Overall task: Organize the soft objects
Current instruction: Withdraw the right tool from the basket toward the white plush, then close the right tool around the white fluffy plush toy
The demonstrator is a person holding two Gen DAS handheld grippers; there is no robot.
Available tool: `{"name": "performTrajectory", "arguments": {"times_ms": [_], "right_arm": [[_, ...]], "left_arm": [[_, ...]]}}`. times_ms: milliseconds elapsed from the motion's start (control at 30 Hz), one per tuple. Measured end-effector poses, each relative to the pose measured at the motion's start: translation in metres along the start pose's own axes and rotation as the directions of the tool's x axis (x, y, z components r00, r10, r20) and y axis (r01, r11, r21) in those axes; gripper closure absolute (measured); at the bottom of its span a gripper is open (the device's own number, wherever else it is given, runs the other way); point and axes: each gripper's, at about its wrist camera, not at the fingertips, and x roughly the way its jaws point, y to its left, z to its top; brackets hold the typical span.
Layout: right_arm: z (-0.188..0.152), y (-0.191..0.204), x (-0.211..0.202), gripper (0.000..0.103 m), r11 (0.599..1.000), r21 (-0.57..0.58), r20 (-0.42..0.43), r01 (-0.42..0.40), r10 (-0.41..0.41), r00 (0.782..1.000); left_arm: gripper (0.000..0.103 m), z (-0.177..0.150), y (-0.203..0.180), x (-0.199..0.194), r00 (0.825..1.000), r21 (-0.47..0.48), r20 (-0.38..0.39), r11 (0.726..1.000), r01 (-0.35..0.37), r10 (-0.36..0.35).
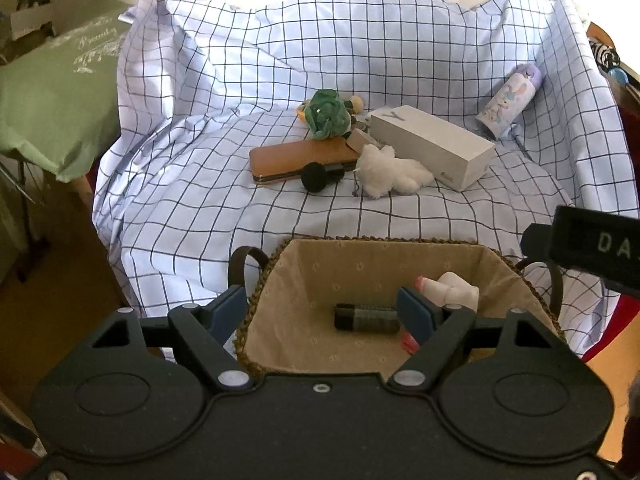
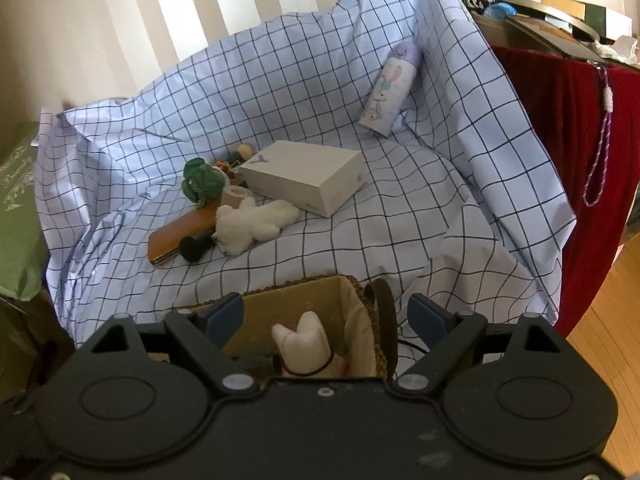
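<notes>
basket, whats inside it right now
Inside the basket: a white and pink soft toy at the right side and a dark grey-green roll on the lining. The near corners are hidden by the claws.

Left black two-finger claw (image 1: 325, 307): blue pads spread wide, nothing gripped, angled downward
Right black two-finger claw (image 2: 325, 314): blue pads apart, empty, angled downward
</notes>
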Motion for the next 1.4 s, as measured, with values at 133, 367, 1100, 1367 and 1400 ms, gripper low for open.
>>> {"name": "performTrajectory", "arguments": {"times_ms": [133,367,1100,1367,1400], "right_arm": [[0.006,-0.003,0.014,0.014,1.0,0.007,-0.023,0.012,-0.012,1.0],[0.021,-0.003,0.042,0.014,0.999,0.003,-0.062,0.041,-0.041,0.997],[0.067,0.073,0.135,0.014,0.993,-0.113,-0.114,-0.024,0.011,0.993],[0.087,0.099,0.177,0.014,0.993,-0.117,-0.104,0.007,-0.019,0.994],[0.089,0.102,0.183,0.014,0.992,-0.126,-0.108,0.011,-0.025,0.994]], "left_arm": [[0.024,0.006,-0.001,0.009,0.999,0.005,-0.032,1.0,0.009,-0.009],[0.024,0.019,0.003,0.026,0.995,-0.009,-0.088,0.999,0.038,-0.039],[0.024,0.071,0.055,0.098,0.989,-0.116,-0.149,0.993,-0.004,-0.013],[0.024,0.076,0.073,0.117,0.986,-0.154,-0.168,0.988,-0.017,-0.01],[0.024,0.075,0.075,0.119,0.985,-0.157,-0.172,0.988,-0.016,-0.012]]}}
